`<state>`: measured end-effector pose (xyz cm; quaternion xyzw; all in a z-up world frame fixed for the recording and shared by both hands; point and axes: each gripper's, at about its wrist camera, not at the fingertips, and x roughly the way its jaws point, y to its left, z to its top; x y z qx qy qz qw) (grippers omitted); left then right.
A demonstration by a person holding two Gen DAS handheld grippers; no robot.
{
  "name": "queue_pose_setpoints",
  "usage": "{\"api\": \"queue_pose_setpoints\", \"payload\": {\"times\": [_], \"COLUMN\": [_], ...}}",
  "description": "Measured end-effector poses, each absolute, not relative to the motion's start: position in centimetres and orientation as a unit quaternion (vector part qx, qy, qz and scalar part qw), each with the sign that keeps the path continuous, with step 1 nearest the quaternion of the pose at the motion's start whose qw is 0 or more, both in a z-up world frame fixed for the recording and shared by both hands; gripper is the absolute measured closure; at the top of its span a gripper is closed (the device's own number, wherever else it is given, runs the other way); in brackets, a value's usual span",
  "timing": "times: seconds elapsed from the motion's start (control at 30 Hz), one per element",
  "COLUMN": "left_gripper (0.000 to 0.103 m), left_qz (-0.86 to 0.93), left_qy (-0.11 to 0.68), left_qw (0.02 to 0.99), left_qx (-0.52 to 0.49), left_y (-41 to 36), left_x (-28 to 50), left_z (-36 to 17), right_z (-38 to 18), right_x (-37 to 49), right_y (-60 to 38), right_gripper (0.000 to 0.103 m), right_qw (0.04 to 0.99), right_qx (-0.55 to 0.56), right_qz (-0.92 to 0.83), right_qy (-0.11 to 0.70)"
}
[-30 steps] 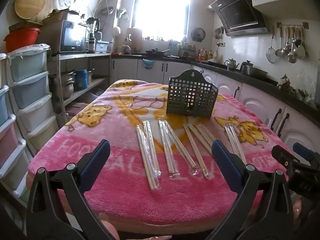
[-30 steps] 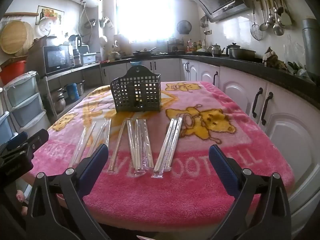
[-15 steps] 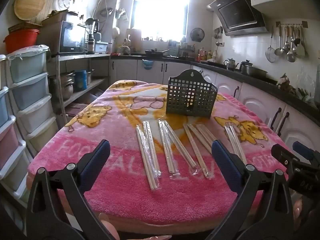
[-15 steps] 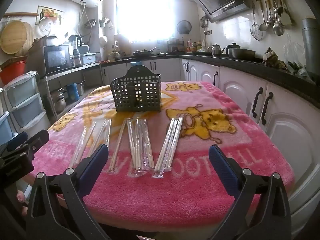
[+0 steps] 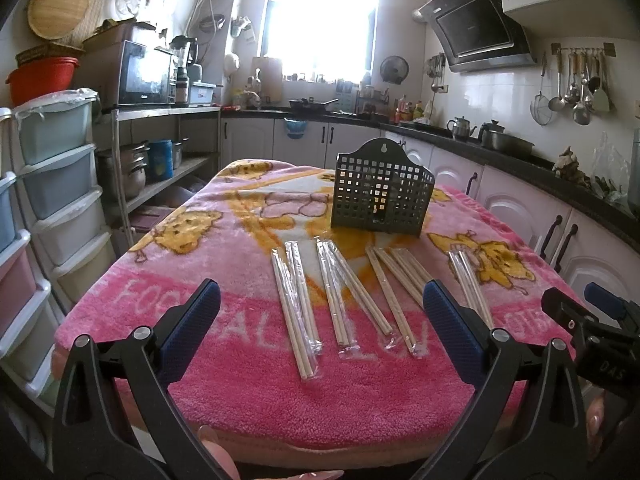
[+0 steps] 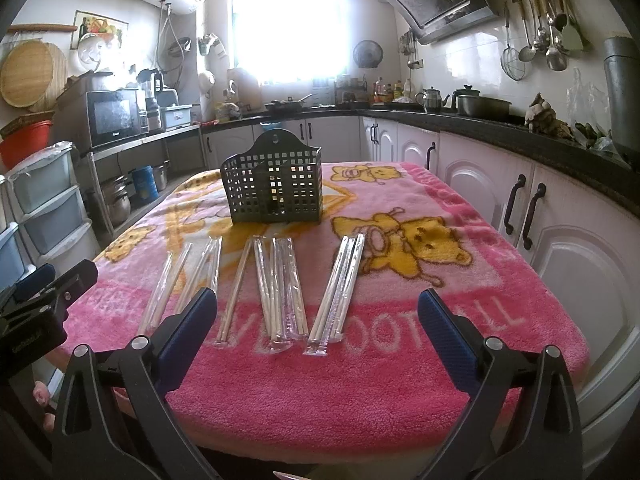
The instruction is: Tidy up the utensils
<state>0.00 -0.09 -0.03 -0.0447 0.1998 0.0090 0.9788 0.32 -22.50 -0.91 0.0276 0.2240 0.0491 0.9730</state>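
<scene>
where wrapped chopsticks (image 5: 298,312) lie, perhaps six packs

Left gripper (image 5: 320,320) and right gripper (image 6: 317,318): jaws spread wide, empty, level, side by side.

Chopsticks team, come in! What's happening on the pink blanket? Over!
Left gripper open, empty. Right gripper open, empty. Wrapped chopsticks flat on blanket, none in black basket. Path clear.

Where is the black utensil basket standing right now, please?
The black utensil basket stands upright on the pink blanket, centre of both views, just beyond the row of wrapped chopsticks.
</scene>
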Motion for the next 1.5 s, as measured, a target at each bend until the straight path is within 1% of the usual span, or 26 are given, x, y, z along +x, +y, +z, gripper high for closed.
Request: {"api": "queue_pose_setpoints", "payload": {"times": [0.97, 1.5], "left_gripper": [0.01, 0.01], "left_qz": [0.006, 0.016], "left_qy": [0.201, 0.208], "left_qw": [0.979, 0.976], "left_qx": [-0.043, -0.06], "left_y": [-1.4, 0.0], "left_x": [0.2, 0.7], "left_z": [0.0, -0.1], "right_z": [-1.0, -1.1], "right_x": [0.3, 1.1], "right_y": [-22.6, -23.0], "right_gripper": [0.006, 0.006], "right_qw": [0.973, 0.971], "right_qx": [0.026, 0.023], "right_qz": [0.049, 0.063], "right_qy": [0.226, 0.23]}}
